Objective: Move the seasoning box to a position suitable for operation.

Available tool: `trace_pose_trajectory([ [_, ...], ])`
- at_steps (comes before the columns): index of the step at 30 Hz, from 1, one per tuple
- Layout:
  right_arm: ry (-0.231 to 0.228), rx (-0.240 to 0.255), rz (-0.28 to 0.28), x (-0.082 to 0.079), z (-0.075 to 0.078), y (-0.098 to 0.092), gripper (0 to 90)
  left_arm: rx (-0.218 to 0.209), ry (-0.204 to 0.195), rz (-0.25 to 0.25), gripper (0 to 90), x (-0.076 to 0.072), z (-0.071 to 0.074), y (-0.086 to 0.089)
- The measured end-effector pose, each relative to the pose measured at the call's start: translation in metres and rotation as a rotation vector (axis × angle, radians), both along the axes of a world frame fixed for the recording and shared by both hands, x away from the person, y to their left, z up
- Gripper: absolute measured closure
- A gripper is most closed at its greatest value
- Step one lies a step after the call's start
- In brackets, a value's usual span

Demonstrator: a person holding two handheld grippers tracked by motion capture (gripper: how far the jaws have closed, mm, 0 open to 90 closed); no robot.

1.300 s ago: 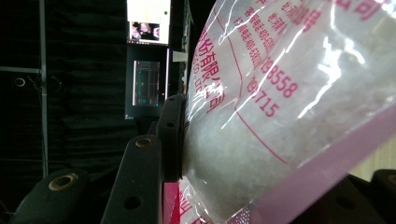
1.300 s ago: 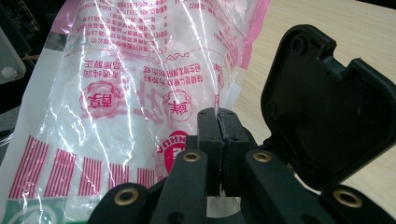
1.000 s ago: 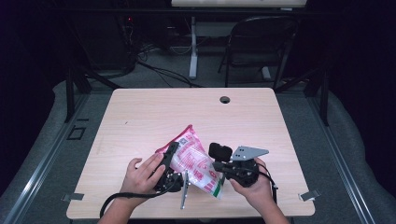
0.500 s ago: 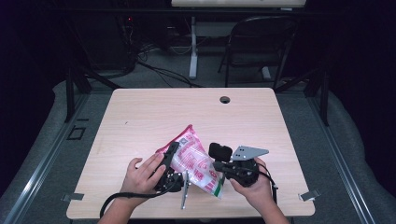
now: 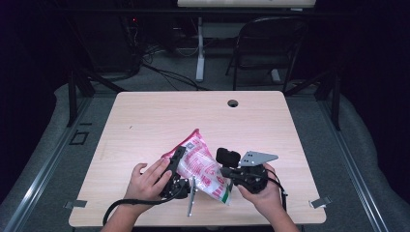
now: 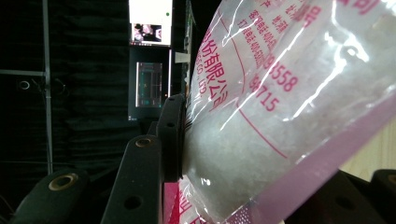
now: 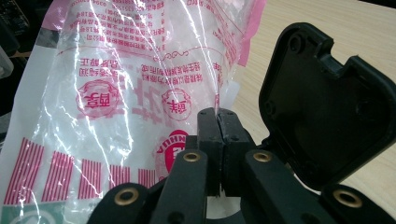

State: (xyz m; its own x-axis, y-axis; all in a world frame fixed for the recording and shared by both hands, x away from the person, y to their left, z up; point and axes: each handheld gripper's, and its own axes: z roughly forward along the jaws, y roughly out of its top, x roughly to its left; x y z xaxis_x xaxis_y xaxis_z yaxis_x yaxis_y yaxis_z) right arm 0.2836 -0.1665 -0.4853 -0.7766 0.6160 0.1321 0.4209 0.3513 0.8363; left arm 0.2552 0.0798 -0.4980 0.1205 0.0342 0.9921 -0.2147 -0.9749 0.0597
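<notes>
Near the front edge of the surface (image 5: 145, 125), the left hand-held gripper (image 5: 175, 166) pinches the pink-printed bag (image 5: 200, 164) at its left side, while the right hand-held gripper (image 7: 218, 122), jaws pressed together, pinches the bag's right edge.

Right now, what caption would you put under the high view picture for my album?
Two hands squeeze a pink-and-white bag between the left tool and the right tool on a wooden table.
</notes>
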Motion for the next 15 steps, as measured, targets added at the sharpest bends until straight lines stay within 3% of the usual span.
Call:
trace_pose_trajectory([
  [15, -0.002, 0.001, -0.002, 0.0004, -0.0004, 0.0003, 89.3, 0.0, -0.012, -0.003, 63.5, -0.0005, 0.0009, -0.0003],
])
